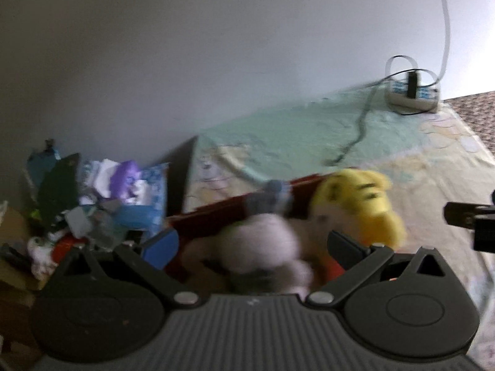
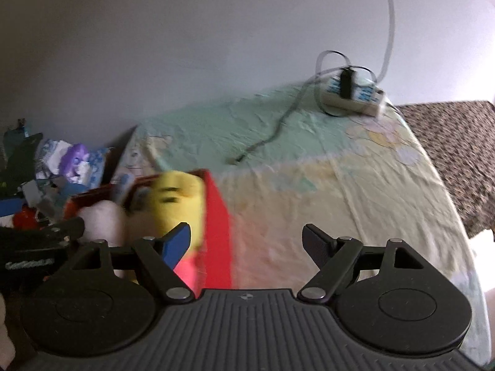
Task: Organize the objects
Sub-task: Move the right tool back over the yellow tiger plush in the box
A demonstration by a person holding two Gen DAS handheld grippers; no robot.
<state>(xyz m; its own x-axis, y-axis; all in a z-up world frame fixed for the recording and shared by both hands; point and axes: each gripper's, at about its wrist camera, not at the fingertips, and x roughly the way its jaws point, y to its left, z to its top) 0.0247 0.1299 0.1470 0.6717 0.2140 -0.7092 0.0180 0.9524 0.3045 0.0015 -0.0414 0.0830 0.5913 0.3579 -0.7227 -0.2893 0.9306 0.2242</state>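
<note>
The red box sits on the bed sheet and already holds soft toys: a yellow plush toy and a pale, whitish plush toy, both blurred. The left gripper is the nearer one; the pale toy lies directly between its fingers, which are spread wide and hold nothing. The box's long side runs from lower left to upper right across this view. The right gripper is also spread wide and empty, and it points at bare sheet; the box and the yellow toy lie to its left, close to its blue finger pad. I judge that a next grasp in the box is easier for the left gripper. At the far left there is a pile of mixed clutter, and far back a power strip with a dark cable lies on the sheet, well apart from the box.
</note>
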